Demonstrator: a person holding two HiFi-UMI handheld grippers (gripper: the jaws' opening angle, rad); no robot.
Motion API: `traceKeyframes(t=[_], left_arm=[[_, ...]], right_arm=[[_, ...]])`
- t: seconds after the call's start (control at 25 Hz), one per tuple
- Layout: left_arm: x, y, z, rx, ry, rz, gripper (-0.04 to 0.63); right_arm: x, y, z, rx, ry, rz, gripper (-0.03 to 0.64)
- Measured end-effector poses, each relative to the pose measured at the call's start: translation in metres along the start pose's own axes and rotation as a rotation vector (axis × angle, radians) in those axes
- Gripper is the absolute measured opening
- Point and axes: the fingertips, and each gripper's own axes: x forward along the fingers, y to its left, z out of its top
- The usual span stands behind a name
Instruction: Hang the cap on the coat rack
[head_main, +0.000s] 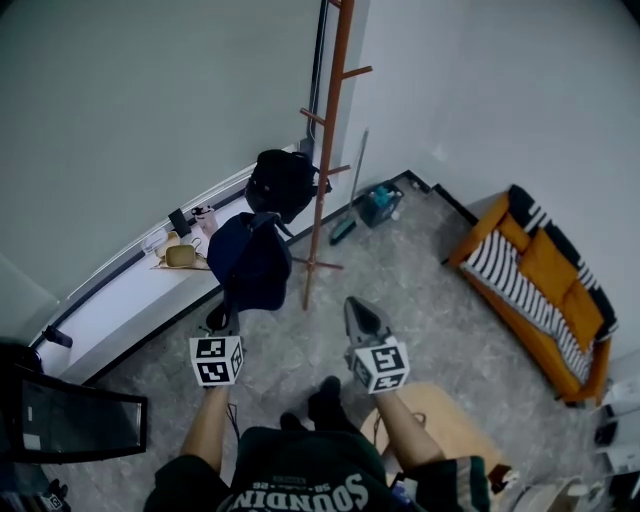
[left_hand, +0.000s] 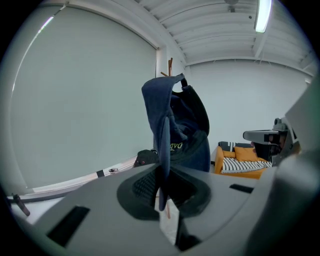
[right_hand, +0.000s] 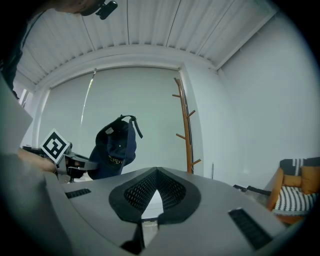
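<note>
The navy cap (head_main: 248, 262) hangs from my left gripper (head_main: 224, 320), which is shut on its brim. In the left gripper view the brim (left_hand: 163, 150) stands edge-on between the jaws, with the crown (left_hand: 186, 131) beyond. The brown wooden coat rack (head_main: 328, 150) stands just right of the cap, its pegs (head_main: 356, 72) bare higher up. A black bag (head_main: 282, 182) hangs low on it. My right gripper (head_main: 360, 308) is shut and holds nothing, right of the rack's base. The right gripper view shows the cap (right_hand: 113, 147) at left and the rack (right_hand: 186, 125) ahead.
An orange sofa with striped cushions (head_main: 540, 280) stands at the right wall. A windowsill (head_main: 120, 290) with small items runs along the left. A broom (head_main: 353, 190) and a teal box (head_main: 380, 203) sit in the corner. A wooden stool (head_main: 445, 420) is by my right arm.
</note>
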Motion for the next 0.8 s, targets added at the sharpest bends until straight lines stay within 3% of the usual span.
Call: traceKeyframes(t=[0.44, 0.8], left_arm=[[0.010, 0.023, 0.015, 0.003, -0.014, 0.014, 0.015], [0.077, 0.042, 0.036, -0.019, -0.009, 0.024, 0.015]], right_arm=[[0.016, -0.011, 0.011, 0.003, 0.014, -0.040, -0.005], [0.079, -0.045, 0.021, 0.030, -0.023, -0.030, -0.005]])
